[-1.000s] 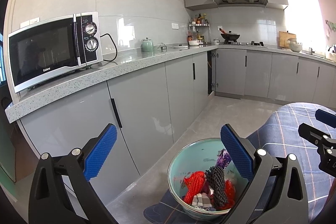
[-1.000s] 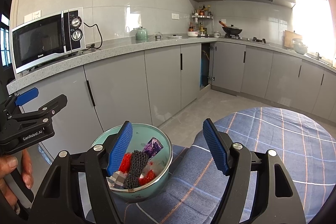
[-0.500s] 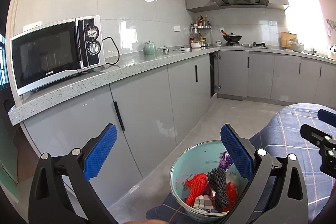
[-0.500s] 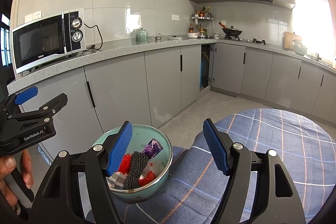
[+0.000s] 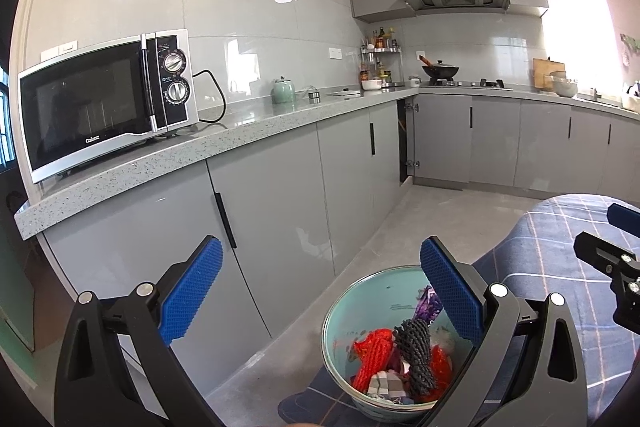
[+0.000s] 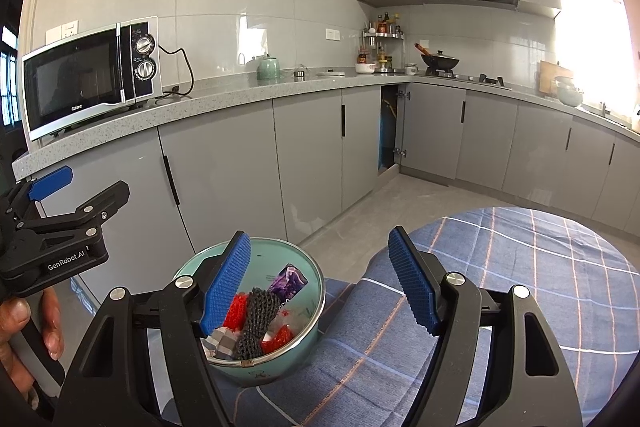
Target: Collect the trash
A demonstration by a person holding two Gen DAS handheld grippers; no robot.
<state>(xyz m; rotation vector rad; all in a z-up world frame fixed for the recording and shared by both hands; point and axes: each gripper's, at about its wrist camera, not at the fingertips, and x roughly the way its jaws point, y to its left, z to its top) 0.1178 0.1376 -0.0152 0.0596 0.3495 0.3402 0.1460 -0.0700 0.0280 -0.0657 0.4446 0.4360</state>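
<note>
With both the left gripper (image 5: pixel 320 291) and right gripper (image 6: pixel 326 281) hovering wide-jawed and empty, lower one steadily over the pale green enamel bowl (image 6: pixel 308 331) of red and black mesh scraps (image 6: pixel 256 319), gripping its rim squarely.

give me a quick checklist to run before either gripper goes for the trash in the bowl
1. Left gripper jaws open with nothing between them: ok.
2. Right gripper jaws open with nothing between them: ok.
3. Teal bowl upright on the checked tablecloth: ok.
4. Bowl well in from the table edge: not ok, it sits right at the edge.
5. Trash reachable from above: ok, the black mesh, red mesh and purple wrapper lie uncovered.
6. Nothing left lying loose on the cloth: cannot tell, only part of it shows.
</note>
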